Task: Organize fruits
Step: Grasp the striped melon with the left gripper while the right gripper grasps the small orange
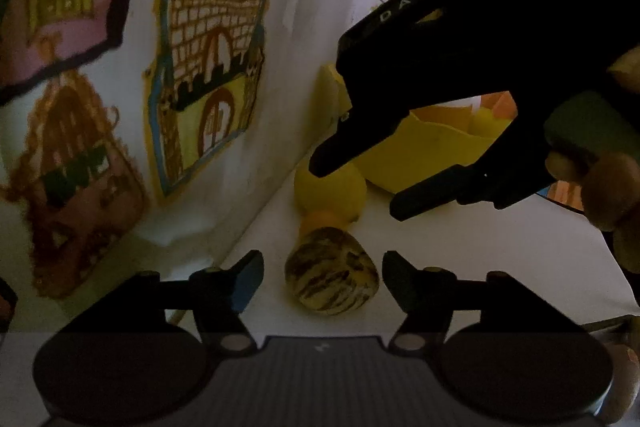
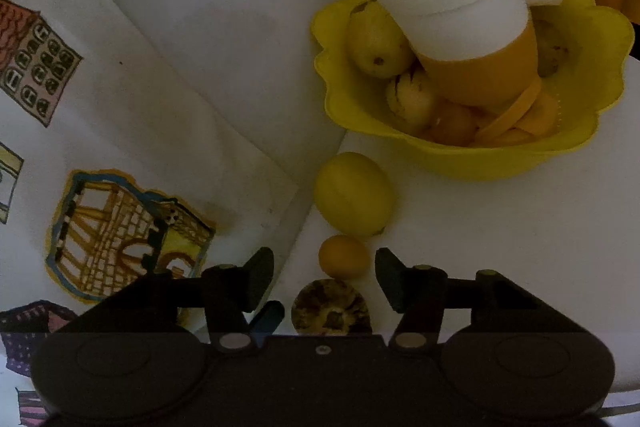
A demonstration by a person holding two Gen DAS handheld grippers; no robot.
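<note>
White table [image 2: 500, 227] below tilted grippers.

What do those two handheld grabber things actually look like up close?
Both are black. The left gripper has two short angled fingers on thin linkage bars with pale round pivot pins, and a blue face on one pad. The right gripper looks alike; seen from the other camera, its body carries white letters, "DAS". No sleeve shows.

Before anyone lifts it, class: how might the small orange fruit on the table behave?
The small orange fruit looks round and smooth, so it would probably roll if nudged. It likely feels light, being smaller than the lemon beside it. Its skin might slip between hard pads.
</note>
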